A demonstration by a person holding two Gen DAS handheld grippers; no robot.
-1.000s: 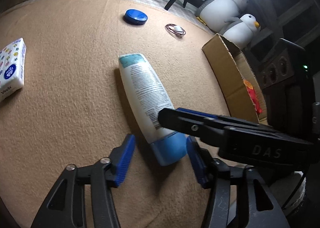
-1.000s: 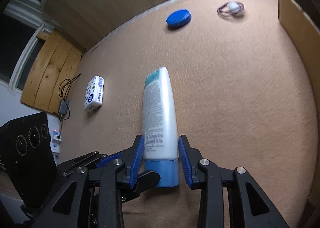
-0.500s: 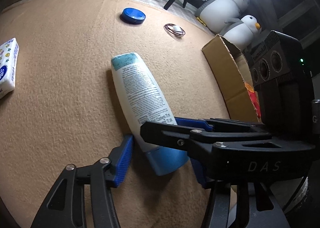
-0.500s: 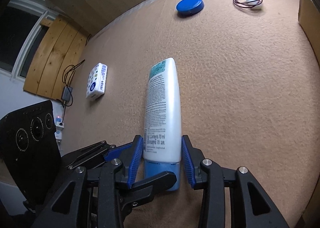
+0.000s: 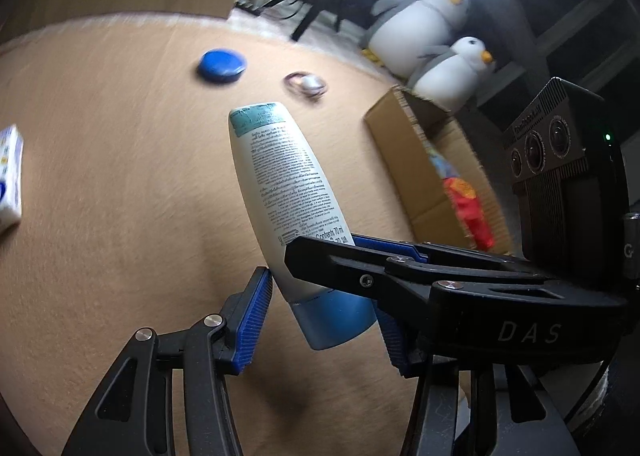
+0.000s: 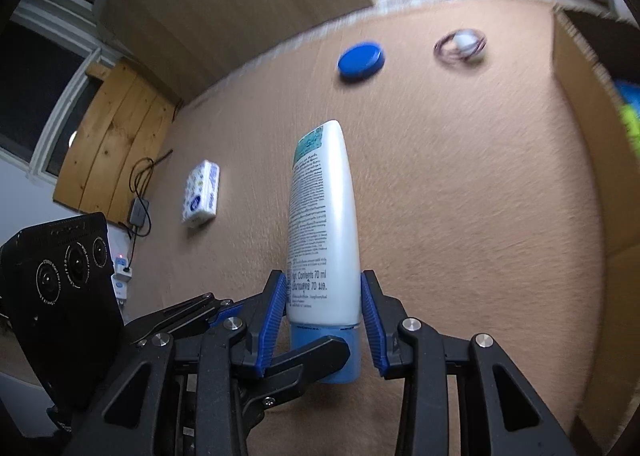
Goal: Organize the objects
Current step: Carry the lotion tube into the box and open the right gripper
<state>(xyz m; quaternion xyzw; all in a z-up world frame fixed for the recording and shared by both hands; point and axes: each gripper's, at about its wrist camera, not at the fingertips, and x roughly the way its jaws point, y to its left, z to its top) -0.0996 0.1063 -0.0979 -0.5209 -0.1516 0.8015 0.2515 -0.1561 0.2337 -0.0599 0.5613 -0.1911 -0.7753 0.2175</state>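
Note:
A white lotion tube (image 6: 324, 232) with a blue cap is held off the tan felt surface. My right gripper (image 6: 325, 320) is shut on its lower end, just above the cap. In the left wrist view the tube (image 5: 288, 191) points up and away, with the right gripper's black finger crossing in front of it. My left gripper (image 5: 320, 316) is open, its blue pads on either side of the cap, apart from it. An open cardboard box (image 5: 420, 163) holding red and blue items stands to the right.
A blue round lid (image 6: 360, 59) and a small coiled cord with a white piece (image 6: 460, 43) lie at the far side. A white tissue pack (image 6: 202, 193) lies on the left. Two plush penguins (image 5: 448, 55) sit behind the box.
The right gripper has lifted the tube off the surface; it now tilts up. The left gripper stays open around the cap. Both views are blurred by motion.

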